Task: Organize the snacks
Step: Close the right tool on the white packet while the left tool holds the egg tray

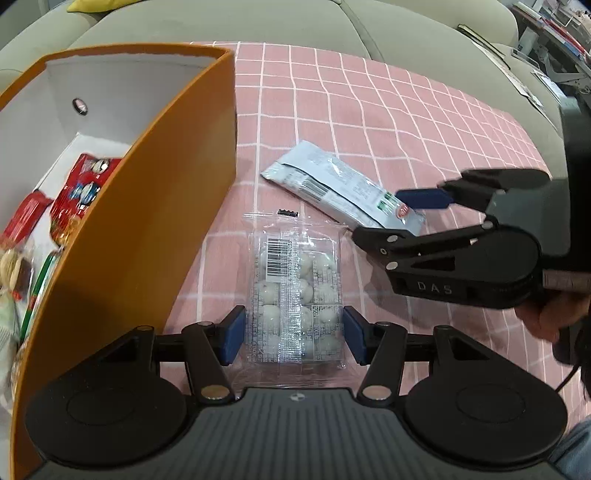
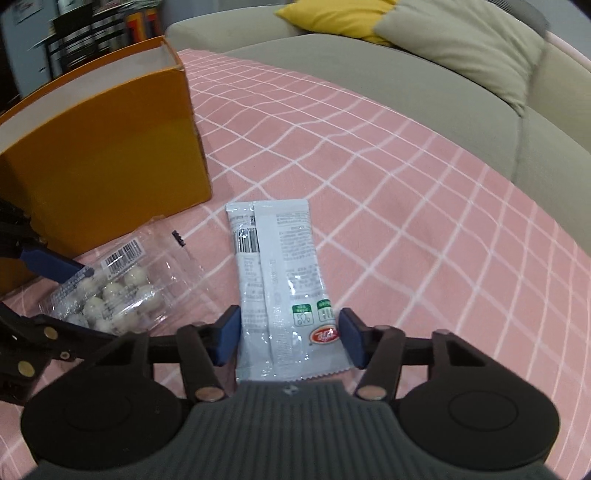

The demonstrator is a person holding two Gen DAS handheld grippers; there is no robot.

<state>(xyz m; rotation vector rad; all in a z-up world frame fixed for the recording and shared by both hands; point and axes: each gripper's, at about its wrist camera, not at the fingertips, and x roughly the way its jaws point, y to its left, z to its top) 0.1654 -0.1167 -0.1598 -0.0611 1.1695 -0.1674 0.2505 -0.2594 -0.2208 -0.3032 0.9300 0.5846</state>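
Note:
A clear pack of white round sweets (image 1: 291,288) lies on the pink checked cloth (image 1: 369,110) beside the orange box (image 1: 166,221). My left gripper (image 1: 293,334) straddles its near end, blue pads against both sides. A pale grey snack packet (image 2: 277,273) lies lengthwise to the right of the clear pack (image 2: 110,295). My right gripper (image 2: 290,334) has its pads touching both long edges of that packet's near end. In the left wrist view the right gripper (image 1: 380,216) reaches in from the right, held by a hand (image 1: 546,317), onto the end of the grey packet (image 1: 332,184).
The orange box (image 2: 103,158) stands open-topped at the left and holds several snacks, among them a red packet (image 1: 83,184). A small black serrated piece (image 1: 287,213) lies between box and packets. A beige sofa (image 2: 406,74) with a yellow cushion (image 2: 332,14) borders the cloth.

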